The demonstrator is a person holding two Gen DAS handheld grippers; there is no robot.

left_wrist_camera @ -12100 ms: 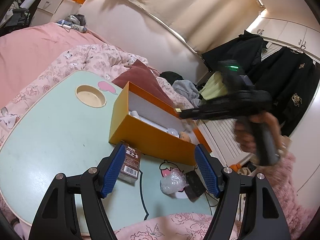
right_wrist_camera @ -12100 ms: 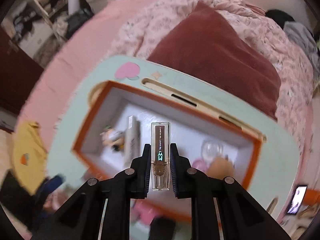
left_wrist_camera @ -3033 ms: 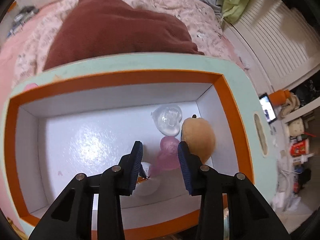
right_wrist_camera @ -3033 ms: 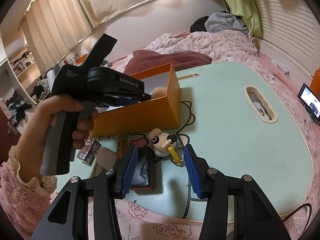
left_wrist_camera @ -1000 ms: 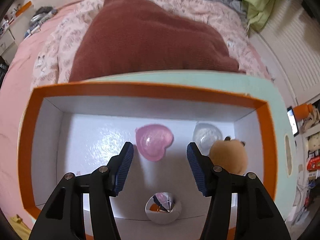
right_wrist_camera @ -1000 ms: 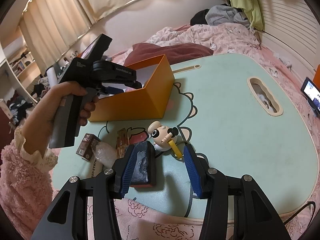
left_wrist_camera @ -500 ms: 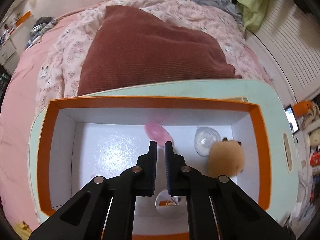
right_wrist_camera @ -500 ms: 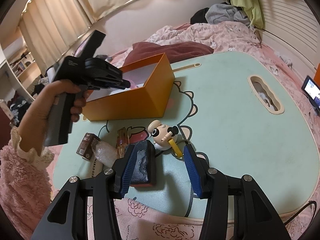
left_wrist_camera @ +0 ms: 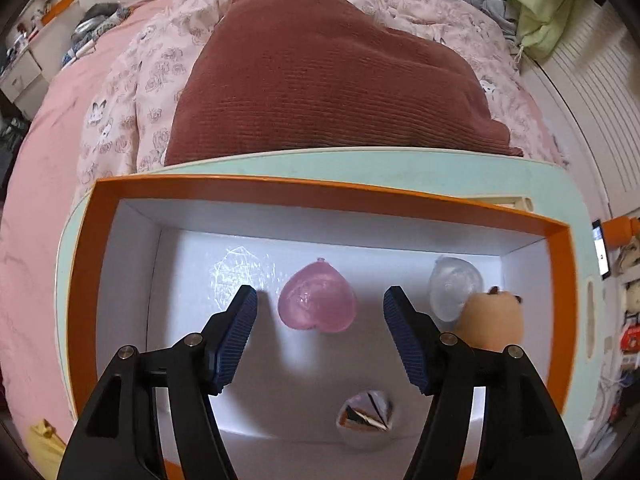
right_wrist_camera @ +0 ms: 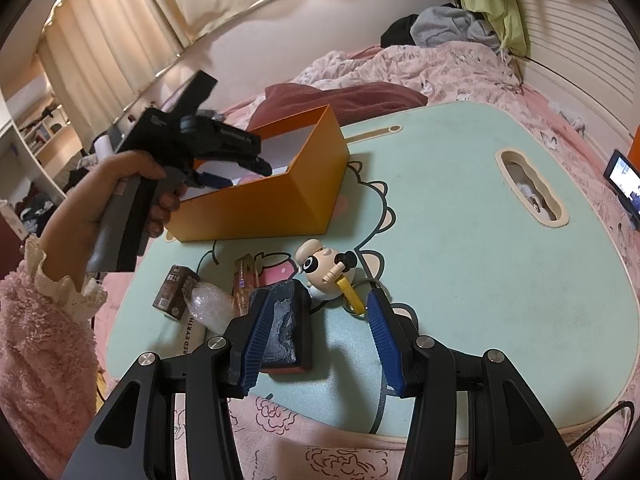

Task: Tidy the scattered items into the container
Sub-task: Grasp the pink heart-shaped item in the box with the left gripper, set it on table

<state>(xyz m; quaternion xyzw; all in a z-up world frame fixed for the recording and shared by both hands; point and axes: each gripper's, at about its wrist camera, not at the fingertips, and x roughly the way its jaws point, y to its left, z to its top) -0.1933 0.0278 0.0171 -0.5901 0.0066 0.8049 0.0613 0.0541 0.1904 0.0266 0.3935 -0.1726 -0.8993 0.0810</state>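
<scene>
Left wrist view: the left gripper (left_wrist_camera: 320, 312) hangs wide apart and empty over the orange box (left_wrist_camera: 320, 194). Inside lie a pink heart (left_wrist_camera: 318, 307), a clear heart (left_wrist_camera: 454, 286) far right, a tan plush toy (left_wrist_camera: 494, 322) touching it, and near, a round shiny thing (left_wrist_camera: 366, 416), perhaps a mirror.

Right wrist view: the right gripper (right_wrist_camera: 316, 320) is spread, holding nothing, above the mint table (right_wrist_camera: 480, 240). Near it lie a dark block (right_wrist_camera: 286, 326), a panda figurine (right_wrist_camera: 326, 266), and a pack reading "RED EARTH" (right_wrist_camera: 191, 334).

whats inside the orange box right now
Inside the orange box: a pink heart-shaped gel piece, a clear one, a tan plush toy and a small round item. The near corners are hidden by gripper arms.
</scene>
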